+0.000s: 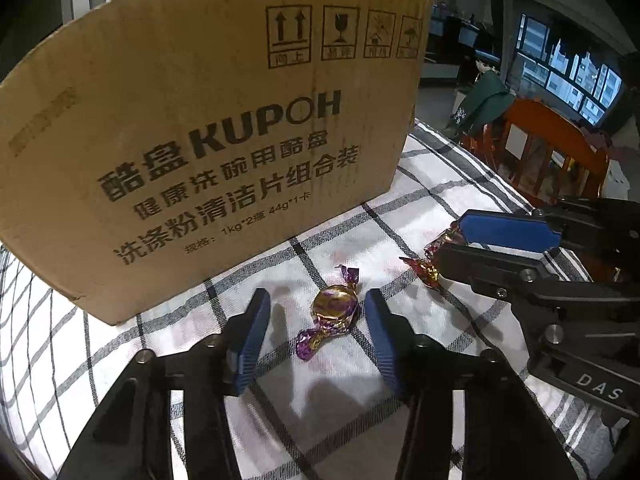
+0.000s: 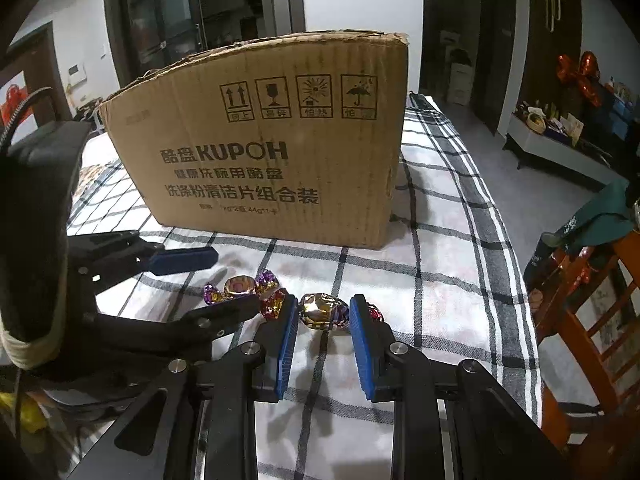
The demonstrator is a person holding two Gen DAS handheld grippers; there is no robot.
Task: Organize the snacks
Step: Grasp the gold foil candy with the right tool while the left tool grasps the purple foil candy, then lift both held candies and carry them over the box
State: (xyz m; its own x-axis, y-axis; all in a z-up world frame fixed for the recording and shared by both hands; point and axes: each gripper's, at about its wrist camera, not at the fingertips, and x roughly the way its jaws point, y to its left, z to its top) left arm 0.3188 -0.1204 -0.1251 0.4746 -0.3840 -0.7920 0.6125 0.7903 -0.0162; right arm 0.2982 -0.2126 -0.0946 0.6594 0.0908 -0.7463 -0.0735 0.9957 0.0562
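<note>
A white tablecloth with a black-and-grey check [image 1: 420, 208] covers the table in a dim room, with a wooden chair [image 1: 552, 148] off at 2 o'clock in the left wrist view. A brown KUPOH cardboard box [image 2: 272, 140] stands upright on the cloth, filling the 12 o'clock direction of both cameras.

The left gripper [image 1: 316, 312] is down at the cloth with its blue pads spread, and a gold-and-purple wrapped candy [image 1: 334, 306] lies between them; its right side sits just beside the right pad, and there is a clear gap to the left pad. At 3 o'clock from it, the right gripper [image 2: 323, 314] has a second wrapped candy [image 2: 322, 311] between its blue pads, which sit close against both sides of the sweet; whether they actually press on it I cannot tell. That candy's twisted red-gold ends stick out past each pad. In the right wrist view the first candy shows at 10 o'clock, between the left gripper's fingers.
</note>
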